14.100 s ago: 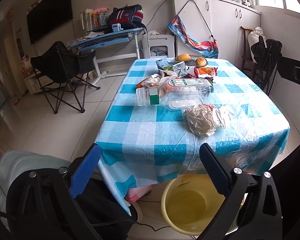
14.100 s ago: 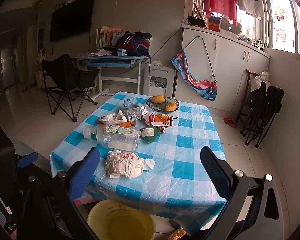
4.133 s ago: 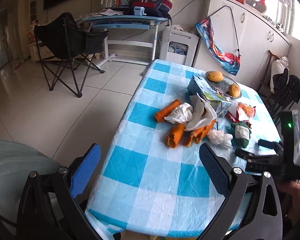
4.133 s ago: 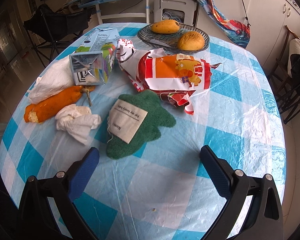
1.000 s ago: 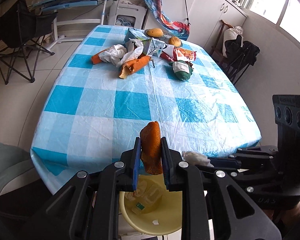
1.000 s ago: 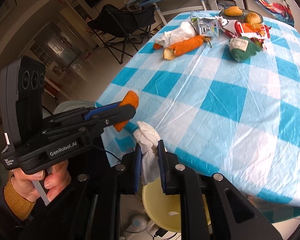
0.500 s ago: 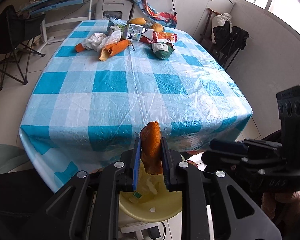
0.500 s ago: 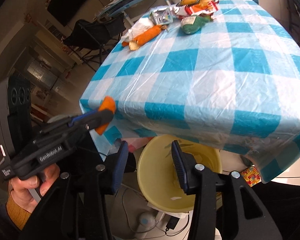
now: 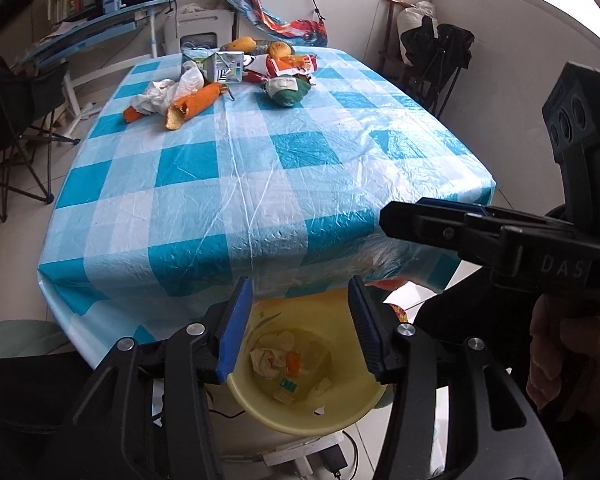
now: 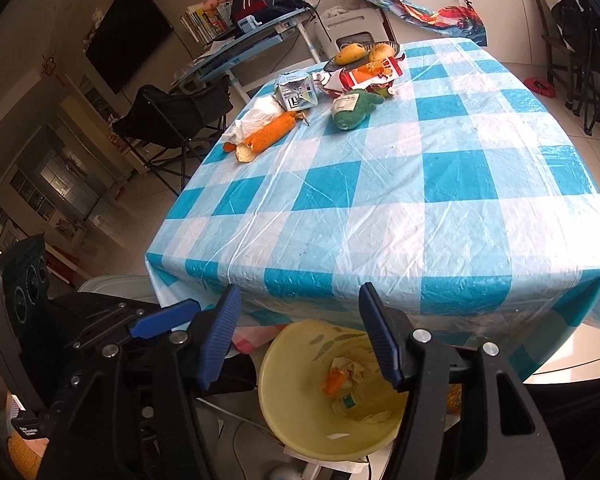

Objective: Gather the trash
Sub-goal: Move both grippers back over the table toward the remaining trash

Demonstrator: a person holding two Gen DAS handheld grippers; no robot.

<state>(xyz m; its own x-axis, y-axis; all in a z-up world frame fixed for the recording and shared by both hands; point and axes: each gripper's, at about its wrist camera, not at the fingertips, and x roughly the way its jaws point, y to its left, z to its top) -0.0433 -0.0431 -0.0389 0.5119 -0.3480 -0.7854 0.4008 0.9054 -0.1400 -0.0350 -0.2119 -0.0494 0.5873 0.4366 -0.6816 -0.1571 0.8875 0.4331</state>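
Now, our hand-held grippers: left [image 9: 296, 320] and right [image 10: 300, 334], jaws just spread, empty, above the yellow bin [image 9: 300, 420].
Orange peel [image 9: 292, 362]: inside bin, long axis unclear.
Writing: "DAS".

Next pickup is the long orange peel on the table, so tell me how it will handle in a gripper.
The orange peel is curled into a hollow tube with a ragged open end, so it will probably crush a little under the pads. It looks light. Being rounded, it may roll if nudged sideways, though the white bag beside it might stop it.

Both wrist views, downward, sharing bin [image 9: 300, 416]
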